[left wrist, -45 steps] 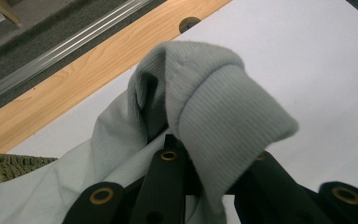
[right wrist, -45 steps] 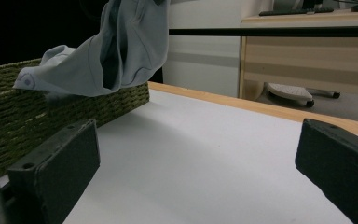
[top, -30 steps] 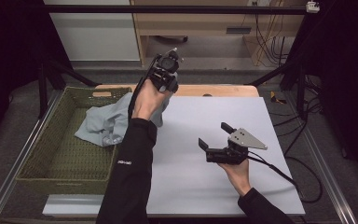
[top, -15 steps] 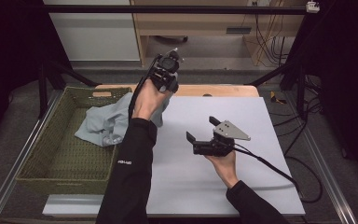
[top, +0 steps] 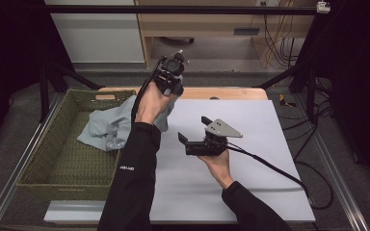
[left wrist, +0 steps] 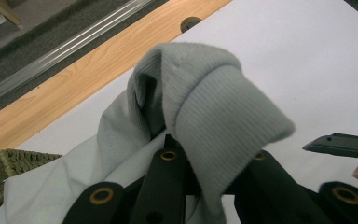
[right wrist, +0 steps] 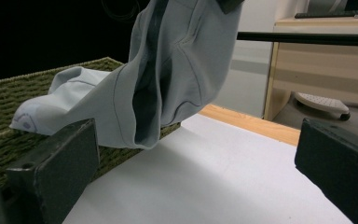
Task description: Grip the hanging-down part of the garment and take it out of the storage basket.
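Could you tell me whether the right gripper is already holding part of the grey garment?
No, the right gripper has its jaws spread wide over the white table, apart from the grey garment.
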